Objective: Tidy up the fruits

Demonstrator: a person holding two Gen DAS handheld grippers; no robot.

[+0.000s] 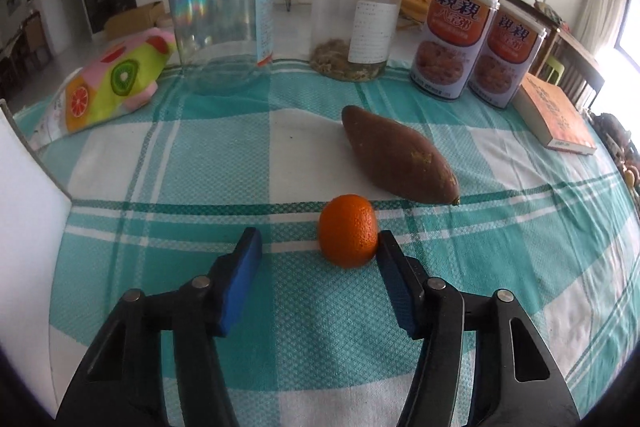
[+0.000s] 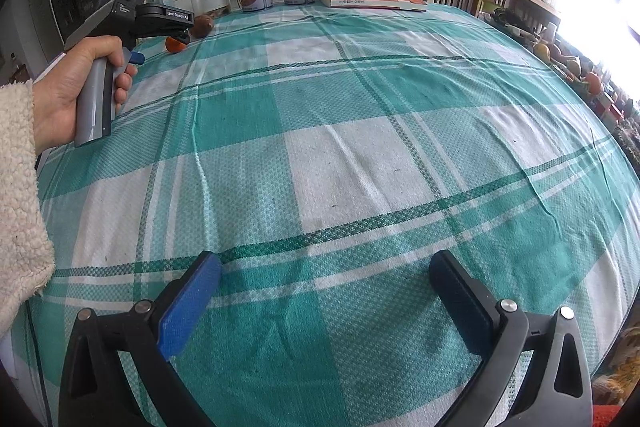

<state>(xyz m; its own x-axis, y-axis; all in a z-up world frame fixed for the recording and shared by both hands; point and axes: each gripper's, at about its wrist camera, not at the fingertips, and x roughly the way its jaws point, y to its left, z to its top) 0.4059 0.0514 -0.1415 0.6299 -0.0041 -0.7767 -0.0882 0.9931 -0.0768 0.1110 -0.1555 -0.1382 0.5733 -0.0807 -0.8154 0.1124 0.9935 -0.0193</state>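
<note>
In the left wrist view, a fruit-print pouch point(image 1: 108, 83) lies at ten o'clock on the green-and-white checked tablecloth point(image 1: 192, 163), with a white board point(image 1: 28, 207) standing at the nine o'clock edge. Behind the cloth's middle stand a clear jar with a gold lid point(image 1: 220, 23) at eleven o'clock and a clear jar with a black lid point(image 1: 358, 23) at twelve, then two printed cans point(image 1: 478, 43) touching each other at one o'clock and a book point(image 1: 554, 117) lying flat at two. A sweet potato point(image 1: 398, 155) lies near the centre, and just below it sits the orange point(image 1: 348, 231). The left gripper point(image 1: 318, 247) has its jaws partly apart: the right pad touches the orange's side, while the left pad stands clear of it, so the fruit is not clamped. In the right wrist view, a hand point(image 2: 76, 83) in a fleecy sleeve point(image 2: 18, 195) holds that tool's grip at nine o'clock. The right gripper point(image 2: 326, 279) hovers over bare cloth at six o'clock, its jaws wide apart and empty.
</note>
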